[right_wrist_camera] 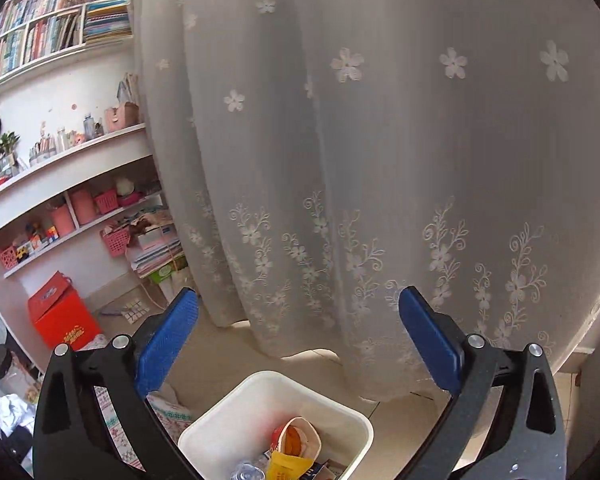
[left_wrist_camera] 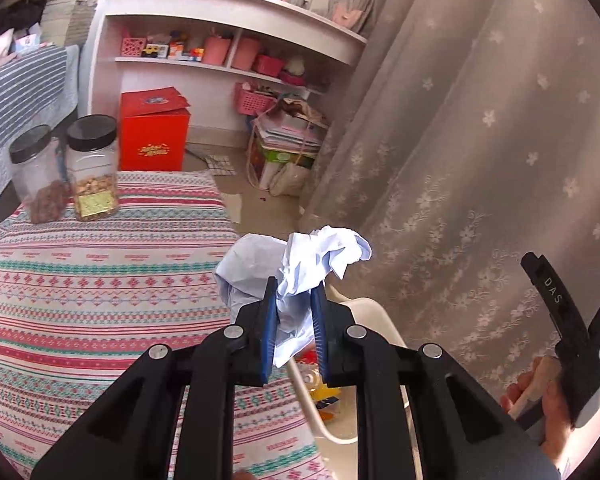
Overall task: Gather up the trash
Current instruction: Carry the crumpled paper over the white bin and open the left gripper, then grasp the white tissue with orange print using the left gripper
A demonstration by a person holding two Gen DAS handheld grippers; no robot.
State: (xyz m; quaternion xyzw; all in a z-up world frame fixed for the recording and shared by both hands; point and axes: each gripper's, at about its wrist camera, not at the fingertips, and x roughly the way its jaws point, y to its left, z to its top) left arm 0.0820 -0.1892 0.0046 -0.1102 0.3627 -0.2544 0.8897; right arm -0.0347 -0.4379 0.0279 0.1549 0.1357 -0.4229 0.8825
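Observation:
My left gripper (left_wrist_camera: pixel 295 286) is shut on a crumpled pale-blue sheet of paper (left_wrist_camera: pixel 320 256), held over the edge of the table with the patterned cloth (left_wrist_camera: pixel 100 280). Just beyond and below it shows the rim of a white trash bin (left_wrist_camera: pixel 364 306). In the right wrist view my right gripper (right_wrist_camera: pixel 299 292) stands wide open with nothing between its blue pads (right_wrist_camera: pixel 428 340), above the white bin (right_wrist_camera: pixel 228 412). The bin holds a yellow snack wrapper (right_wrist_camera: pixel 290 456) and other scraps. The right gripper's body (left_wrist_camera: pixel 560 308) and the hand on it (left_wrist_camera: pixel 540 396) show at the right edge of the left wrist view.
Two black-lidded jars (left_wrist_camera: pixel 94 168) stand at the table's far left. A red box (left_wrist_camera: pixel 154 132) and a pile of papers and bags (left_wrist_camera: pixel 288 140) sit on the floor by the white shelf (left_wrist_camera: pixel 228 20). A flowered sheer curtain (right_wrist_camera: pixel 380 160) hangs close behind the bin.

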